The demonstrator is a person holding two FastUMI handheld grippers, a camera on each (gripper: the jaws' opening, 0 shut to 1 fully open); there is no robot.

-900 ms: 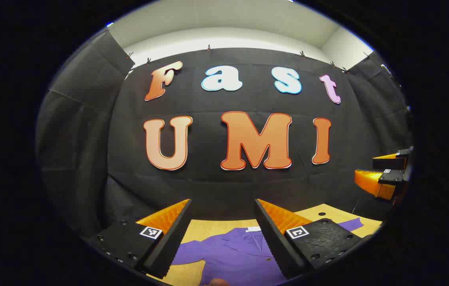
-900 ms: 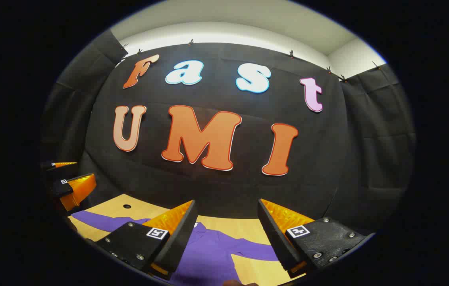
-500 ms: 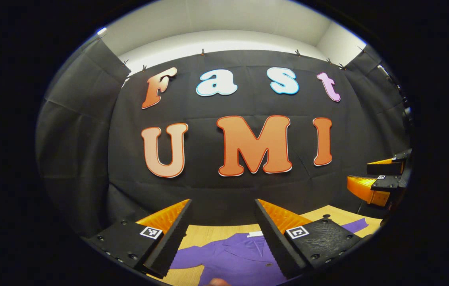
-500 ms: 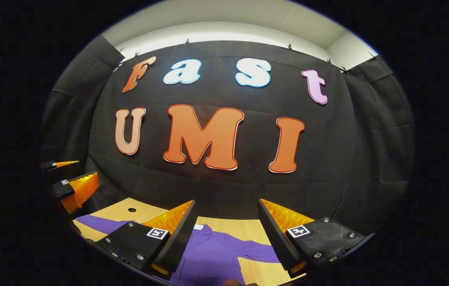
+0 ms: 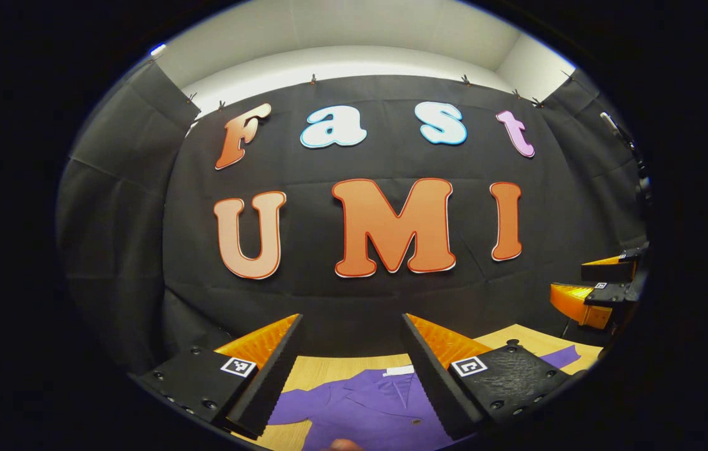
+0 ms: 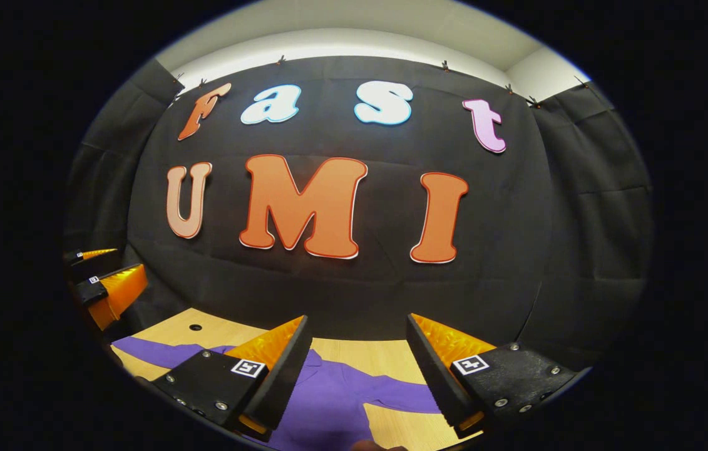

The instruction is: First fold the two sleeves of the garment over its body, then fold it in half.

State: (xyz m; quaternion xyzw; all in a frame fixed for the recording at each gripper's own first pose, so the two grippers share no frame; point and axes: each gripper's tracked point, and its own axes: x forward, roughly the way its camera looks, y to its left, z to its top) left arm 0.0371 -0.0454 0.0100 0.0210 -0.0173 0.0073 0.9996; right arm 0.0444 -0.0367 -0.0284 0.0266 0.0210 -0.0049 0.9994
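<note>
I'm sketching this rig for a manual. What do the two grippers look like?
Each gripper, left and right, has two wedge-shaped fingers with ridged inner faces, on black textured blocks with screws, each bearing a small square black-and-white marker.

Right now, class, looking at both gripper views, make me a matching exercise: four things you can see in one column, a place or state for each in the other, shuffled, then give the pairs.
Things:
1. garment
2. table
3. left gripper
4. small hole

States or places:
A. jaws open, held above the table, nothing between them
B. purple, lying flat with both sleeves spread out
C. light wood, under the garment
D. in the tabletop, beyond the garment's sleeve

Pairs: 1-B, 2-C, 3-A, 4-D
</note>
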